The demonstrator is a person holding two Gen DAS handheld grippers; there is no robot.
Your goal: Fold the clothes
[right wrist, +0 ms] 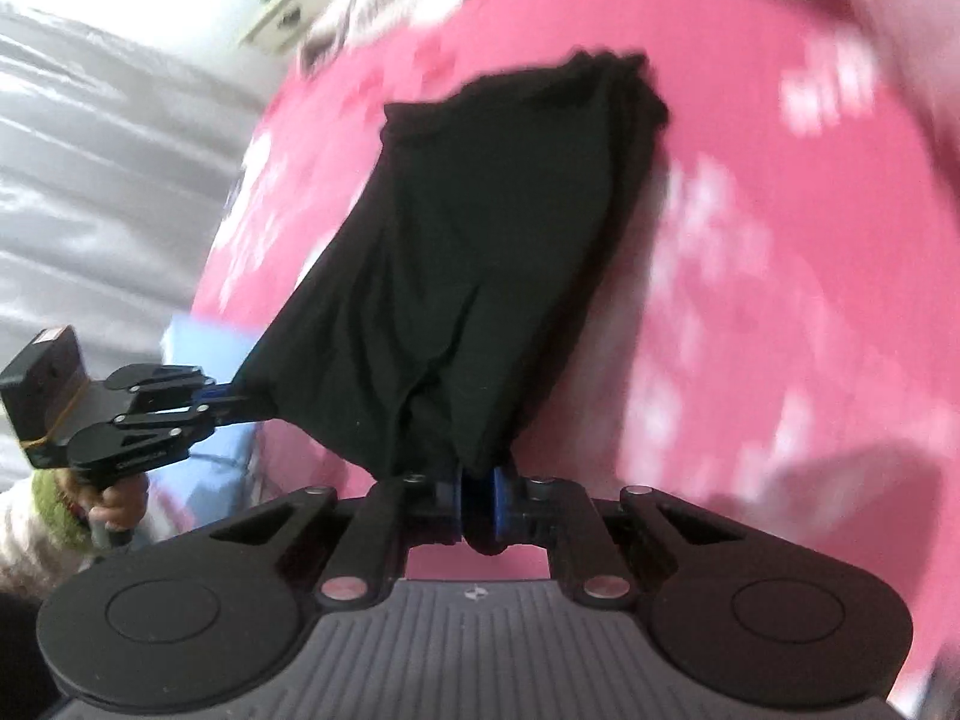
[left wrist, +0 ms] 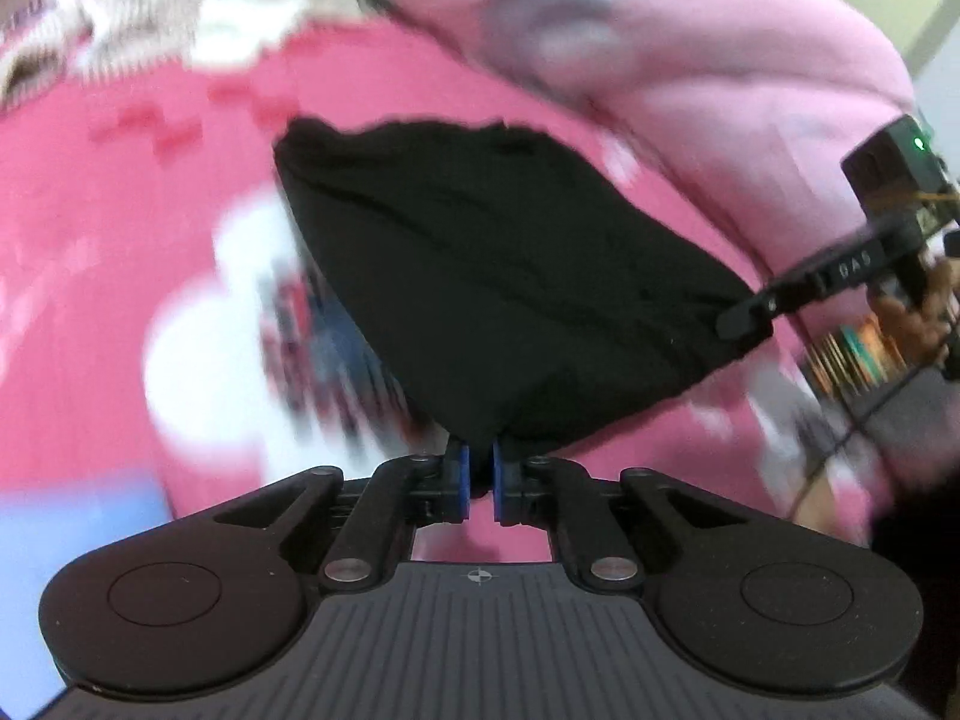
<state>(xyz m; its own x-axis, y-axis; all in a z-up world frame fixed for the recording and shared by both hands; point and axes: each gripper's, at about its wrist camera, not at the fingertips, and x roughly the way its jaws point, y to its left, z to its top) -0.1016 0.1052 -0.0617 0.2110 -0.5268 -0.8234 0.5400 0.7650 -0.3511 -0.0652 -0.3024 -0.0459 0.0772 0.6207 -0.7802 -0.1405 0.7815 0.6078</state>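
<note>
Left gripper (left wrist: pixel 478 483): jaws drawn almost together, blue pads (left wrist: pixel 461 480) pinching one near corner of the black garment (left wrist: pixel 498 276). Cloth bunches into the gap and pokes out below the pads.

Right gripper (right wrist: pixel 480 501): jaws likewise nearly closed, a thicker wad of the same garment clamped between the pads (right wrist: pixel 501 501). It holds the other near corner. In the left view it shows at the garment's right edge (left wrist: pixel 744 315), in the right view the left gripper shows at the garment's left edge (right wrist: pixel 240 402).

Black garment: held by its two near corners, near edge lifted, body sloping away and down to its far hem, which lies on the pink sheet (left wrist: pixel 90 210). It looks already doubled, with stacked layers at the far hem, though blur leaves the layer count uncertain.

Pink sheet: printed, under and all around the garment.

Pale clothes heap (left wrist: pixel 198 6): beyond the garment's far hem, well apart from it.

Pink quilt (left wrist: pixel 750 48): beyond the garment, to its right.

Blue patch (right wrist: pixel 204 348): beside the garment's left corner, nature unclear.

Step in hand, as judged: carrying the near edge over toward the far hem for a fold.

- Keep both corners level and the edge between them taut, so no sag creases the middle.
- Move both hands together; a lagging side skews the fold.
- Lay the near edge square onto the far hem before letting go.
- Hold the far hem in place by keeping the lift low.
- Stay clear of the heap.
</note>
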